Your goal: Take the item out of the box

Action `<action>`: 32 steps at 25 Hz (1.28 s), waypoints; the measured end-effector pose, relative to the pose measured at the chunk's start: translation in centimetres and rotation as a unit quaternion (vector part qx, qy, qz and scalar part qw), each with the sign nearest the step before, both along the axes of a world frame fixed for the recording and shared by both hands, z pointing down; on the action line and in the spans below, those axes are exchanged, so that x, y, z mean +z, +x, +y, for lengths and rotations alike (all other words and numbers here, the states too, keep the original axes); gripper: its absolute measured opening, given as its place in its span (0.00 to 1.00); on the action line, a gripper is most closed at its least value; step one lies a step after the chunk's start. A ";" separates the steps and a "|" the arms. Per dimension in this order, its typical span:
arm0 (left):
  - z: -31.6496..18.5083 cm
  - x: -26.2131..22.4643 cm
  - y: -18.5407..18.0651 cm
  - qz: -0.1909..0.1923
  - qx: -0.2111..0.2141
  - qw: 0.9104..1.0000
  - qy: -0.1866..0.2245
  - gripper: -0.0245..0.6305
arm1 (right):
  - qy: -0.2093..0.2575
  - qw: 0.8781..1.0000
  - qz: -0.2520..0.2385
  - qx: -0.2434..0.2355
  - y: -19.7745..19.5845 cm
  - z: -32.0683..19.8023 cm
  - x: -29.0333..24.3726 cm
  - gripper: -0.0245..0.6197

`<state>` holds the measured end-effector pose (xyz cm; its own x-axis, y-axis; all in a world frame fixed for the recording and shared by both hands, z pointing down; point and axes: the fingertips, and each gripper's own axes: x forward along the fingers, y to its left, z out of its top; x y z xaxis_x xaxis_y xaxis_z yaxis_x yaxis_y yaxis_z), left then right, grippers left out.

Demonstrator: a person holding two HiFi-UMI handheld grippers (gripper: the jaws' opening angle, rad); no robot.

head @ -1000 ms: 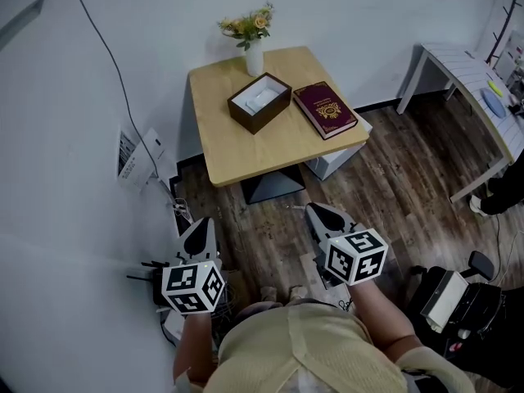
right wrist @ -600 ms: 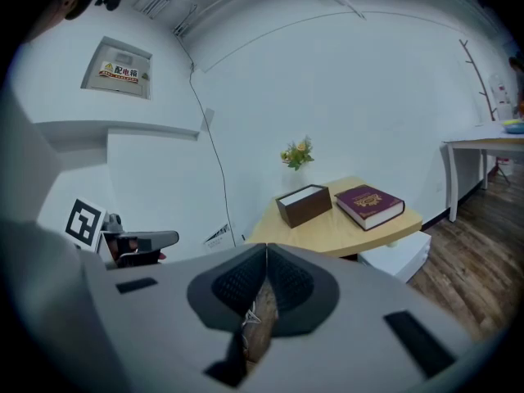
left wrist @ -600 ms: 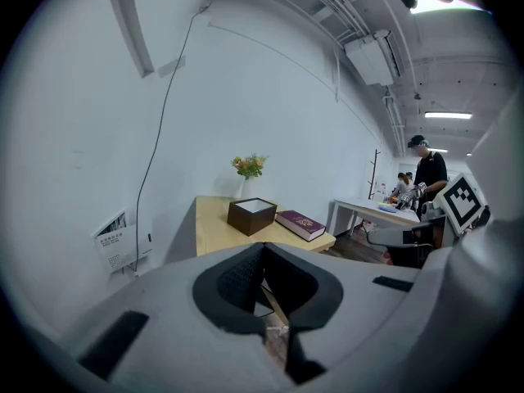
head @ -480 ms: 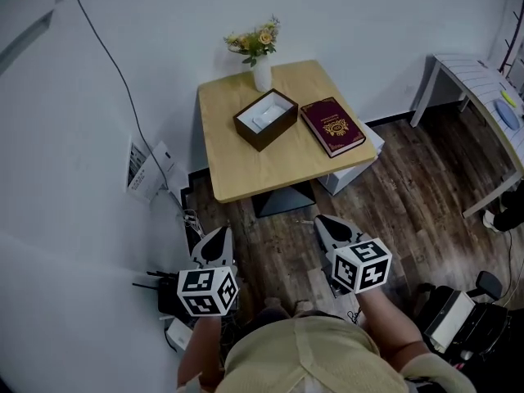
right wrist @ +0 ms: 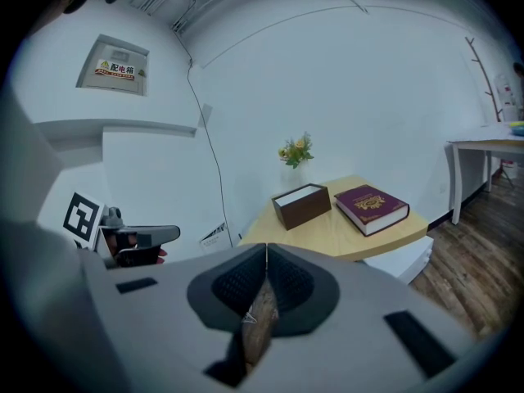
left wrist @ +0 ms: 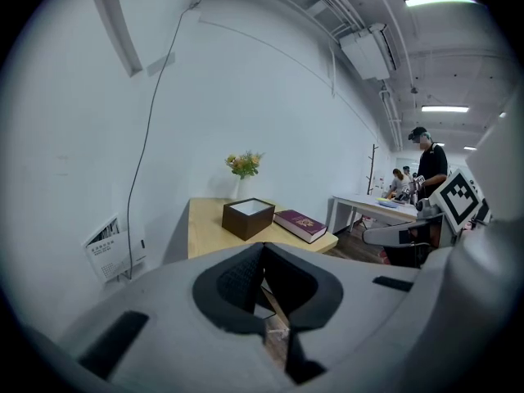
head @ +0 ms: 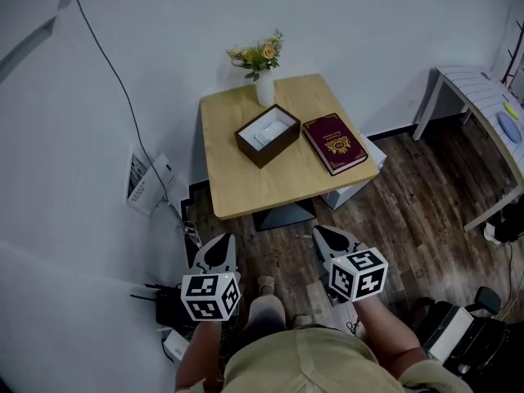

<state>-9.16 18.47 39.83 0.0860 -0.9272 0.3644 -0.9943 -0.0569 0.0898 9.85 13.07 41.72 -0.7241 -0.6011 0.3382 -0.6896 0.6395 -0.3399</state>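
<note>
A dark brown open box [head: 268,135] with a white item [head: 267,130] inside sits on a small wooden table [head: 246,185]. The same box [left wrist: 247,217] [right wrist: 302,205] shows ahead in both gripper views. My left gripper [head: 221,243] hangs over the floor in front of the table, jaws shut and empty. My right gripper [head: 328,237] is level with it on the right, also shut with nothing between the jaws. Both are well short of the table edge.
A maroon book [head: 340,142] lies to the right of the box, and a white vase of flowers [head: 263,74] stands behind it. A white wall [head: 82,178] with a cable and papers [head: 146,183] runs along the left. A white desk [head: 483,105] stands at right; people [left wrist: 426,166] stand beyond.
The table with the box now sits lower in the head view, nearer the grippers. Both grippers have stayed shut and side by side.
</note>
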 end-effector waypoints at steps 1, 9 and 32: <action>-0.4 0.1 0.0 0.000 0.002 1.000 0.000 0.07 | 0.000 1.000 0.001 0.001 -0.1 -0.3 0.1 0.08; -5.2 0.4 -1.6 0.000 0.013 1.000 0.008 0.07 | 0.009 1.000 0.005 0.018 -2.4 -4.7 -0.3 0.08; -17.9 1.4 -11.6 0.006 0.093 0.996 -0.012 0.07 | -0.007 0.997 0.028 0.071 -12.2 -16.8 -0.1 0.09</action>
